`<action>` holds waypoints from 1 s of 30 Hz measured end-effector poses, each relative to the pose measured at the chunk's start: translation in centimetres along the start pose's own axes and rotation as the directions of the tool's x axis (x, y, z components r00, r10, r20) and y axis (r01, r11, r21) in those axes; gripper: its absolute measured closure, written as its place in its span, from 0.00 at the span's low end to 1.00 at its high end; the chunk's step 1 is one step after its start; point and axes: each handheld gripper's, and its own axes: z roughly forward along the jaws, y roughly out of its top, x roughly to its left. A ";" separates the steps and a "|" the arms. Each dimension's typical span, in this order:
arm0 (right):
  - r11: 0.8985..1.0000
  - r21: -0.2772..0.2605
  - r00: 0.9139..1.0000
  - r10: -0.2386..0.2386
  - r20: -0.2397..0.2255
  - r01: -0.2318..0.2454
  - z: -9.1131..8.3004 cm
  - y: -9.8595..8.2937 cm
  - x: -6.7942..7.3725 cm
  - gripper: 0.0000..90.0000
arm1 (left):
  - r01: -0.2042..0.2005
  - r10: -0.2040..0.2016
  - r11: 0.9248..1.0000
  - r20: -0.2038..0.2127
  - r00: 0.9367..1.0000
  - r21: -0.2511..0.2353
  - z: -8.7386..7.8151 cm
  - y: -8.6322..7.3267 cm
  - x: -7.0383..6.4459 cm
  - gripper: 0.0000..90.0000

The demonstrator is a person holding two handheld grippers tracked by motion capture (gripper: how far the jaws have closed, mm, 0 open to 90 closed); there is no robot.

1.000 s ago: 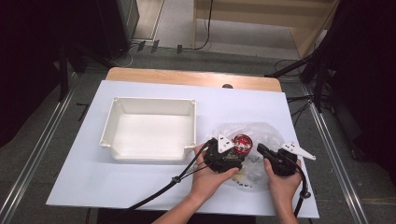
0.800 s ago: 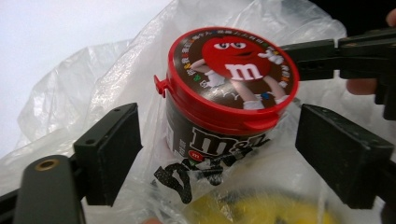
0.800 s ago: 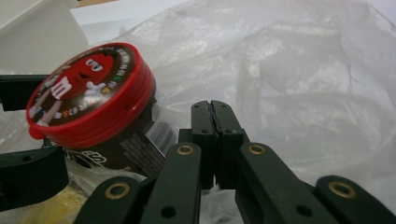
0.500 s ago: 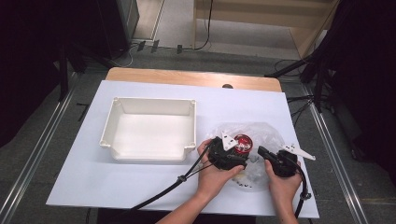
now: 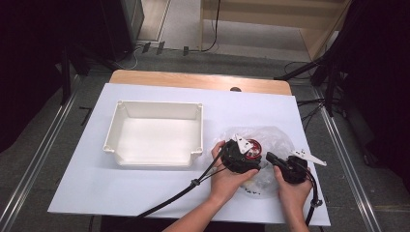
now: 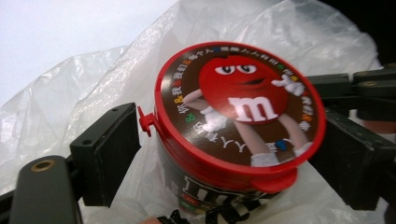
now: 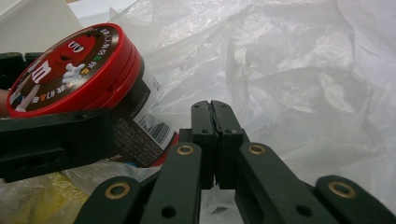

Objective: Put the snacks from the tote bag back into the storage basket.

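We see the candy tub standing tilted between the left gripper's jaws, which sit wide apart, one pad on each side of its body below the red lid; whether the pads press it we cannot tell. The tub sits in the crumpled plastic bag at the near right of the white board. The right gripper lies just right of the tub, its jaws pressed together on a fold of bag film. The empty white tray stands to the left, near the tub but apart, with bare board on its near side.
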 end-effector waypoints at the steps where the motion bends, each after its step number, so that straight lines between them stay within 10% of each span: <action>1: 1.000 -0.001 1.000 -0.002 -0.001 0.002 0.0 0.0 0.0 1.00 | -0.003 0.003 1.000 0.008 1.000 0.000 0.0 0.0 0.0 0.17; 11: 1.000 0.001 1.000 -0.013 0.000 0.013 0.0 -0.1 0.1 1.00 | -0.024 0.024 1.000 -0.015 1.000 0.008 -0.5 0.1 -0.3 0.28; 30: 0.998 -0.012 0.999 -0.053 0.012 0.053 -0.1 -0.2 0.6 1.00 | -0.038 0.043 0.998 0.074 0.996 -0.058 -5.1 1.8 1.0 0.29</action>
